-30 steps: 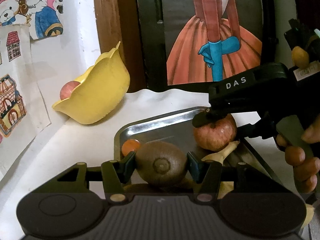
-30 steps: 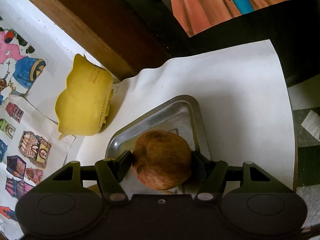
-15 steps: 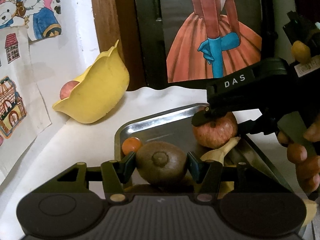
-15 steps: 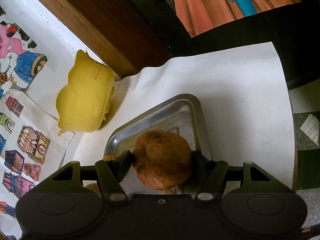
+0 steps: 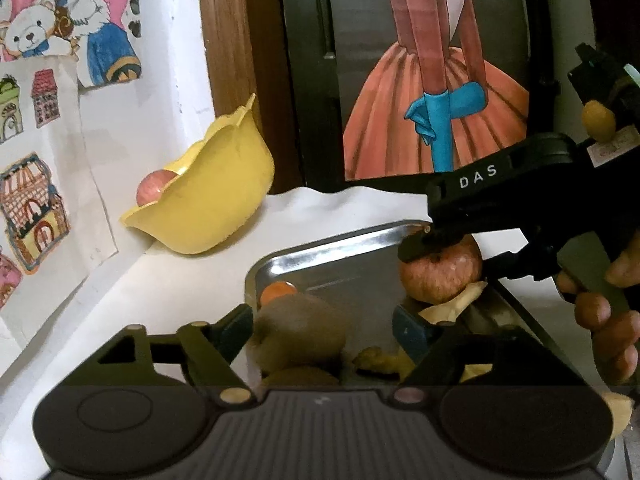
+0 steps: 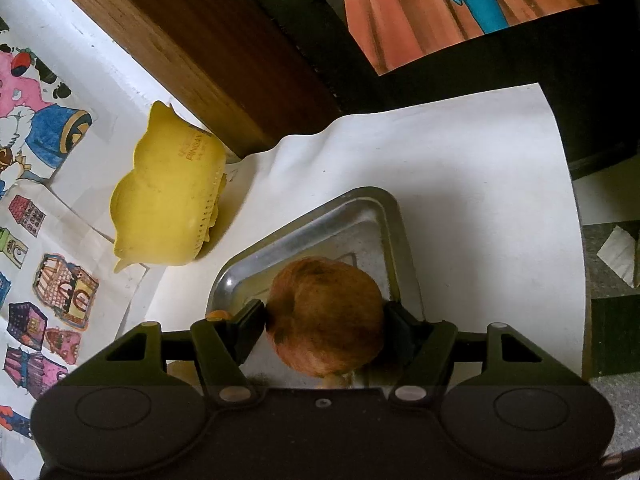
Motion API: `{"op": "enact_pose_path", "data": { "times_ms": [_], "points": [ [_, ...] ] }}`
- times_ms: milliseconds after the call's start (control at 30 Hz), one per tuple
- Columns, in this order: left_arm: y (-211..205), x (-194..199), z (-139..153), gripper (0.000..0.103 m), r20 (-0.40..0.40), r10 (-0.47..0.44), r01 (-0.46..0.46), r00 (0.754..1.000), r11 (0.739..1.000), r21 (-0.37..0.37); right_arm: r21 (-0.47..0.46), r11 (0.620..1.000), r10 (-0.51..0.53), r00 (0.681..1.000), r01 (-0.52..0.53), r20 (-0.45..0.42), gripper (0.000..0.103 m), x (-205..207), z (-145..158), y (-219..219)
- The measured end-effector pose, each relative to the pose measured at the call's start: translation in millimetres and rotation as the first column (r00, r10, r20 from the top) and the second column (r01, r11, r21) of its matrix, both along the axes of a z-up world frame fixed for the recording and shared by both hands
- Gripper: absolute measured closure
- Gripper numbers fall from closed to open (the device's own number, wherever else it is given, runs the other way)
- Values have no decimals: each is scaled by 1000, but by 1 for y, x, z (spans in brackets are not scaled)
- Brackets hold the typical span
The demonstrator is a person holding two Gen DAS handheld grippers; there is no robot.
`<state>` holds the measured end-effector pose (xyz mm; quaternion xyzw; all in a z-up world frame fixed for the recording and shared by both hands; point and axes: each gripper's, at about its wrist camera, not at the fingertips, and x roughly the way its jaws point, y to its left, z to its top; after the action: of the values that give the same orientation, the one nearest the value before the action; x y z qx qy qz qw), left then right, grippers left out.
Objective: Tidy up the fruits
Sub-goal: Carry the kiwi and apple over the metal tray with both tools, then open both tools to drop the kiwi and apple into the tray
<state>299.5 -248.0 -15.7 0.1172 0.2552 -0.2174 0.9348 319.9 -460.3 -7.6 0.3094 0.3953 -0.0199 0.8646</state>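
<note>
My left gripper (image 5: pixel 322 332) is open over the steel tray (image 5: pixel 320 240). A brown kiwi (image 5: pixel 300 330), blurred, lies loose between its fingers, close to the left one. In the right wrist view my right gripper (image 6: pixel 324 320) is shut on a reddish apple (image 6: pixel 326 316), held just above the tray (image 6: pixel 304 224). The same apple (image 5: pixel 440 270) shows at the tray's far right in the left wrist view. A yellow bowl (image 5: pixel 208 200) tilts against the wall at the back left with a pink apple (image 5: pixel 154 188) inside.
In the tray lie a small orange fruit (image 5: pixel 276 290), pale banana pieces (image 5: pixel 456 304) and another brown fruit (image 5: pixel 300 376) under the kiwi. White paper (image 6: pixel 460 184) covers the table. A person's hand (image 5: pixel 608 320) holds the right gripper. The wall with drawings stands to the left.
My left gripper's fingers have spread apart and let go of the kiwi, which has shifted left and blurs. The right gripper keeps the apple and has barely moved.
</note>
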Motion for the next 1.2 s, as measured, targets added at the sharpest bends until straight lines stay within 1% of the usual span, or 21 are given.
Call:
{"op": "enact_pose_path", "data": {
  "times_ms": [200,267,533,833,1200],
  "points": [
    [3,-4,4,19,10,2,-2,1000,1000,-16,-39,999,8,1000,-7,13,34,-4,8,1],
    [4,-7,6,17,18,2,-1,1000,1000,-19,-56,998,8,1000,-7,22,33,-6,12,1],
    [16,-20,21,7,61,32,-29,998,998,-50,-76,997,14,998,-9,56,28,-17,29,4],
    [32,-38,37,2,108,66,-59,992,996,-61,-110,994,38,995,-28,93,22,-38,52,15],
    [59,-72,53,1,141,85,-74,986,994,-81,-189,981,75,988,-48,135,13,-77,80,35]
  ]
}}
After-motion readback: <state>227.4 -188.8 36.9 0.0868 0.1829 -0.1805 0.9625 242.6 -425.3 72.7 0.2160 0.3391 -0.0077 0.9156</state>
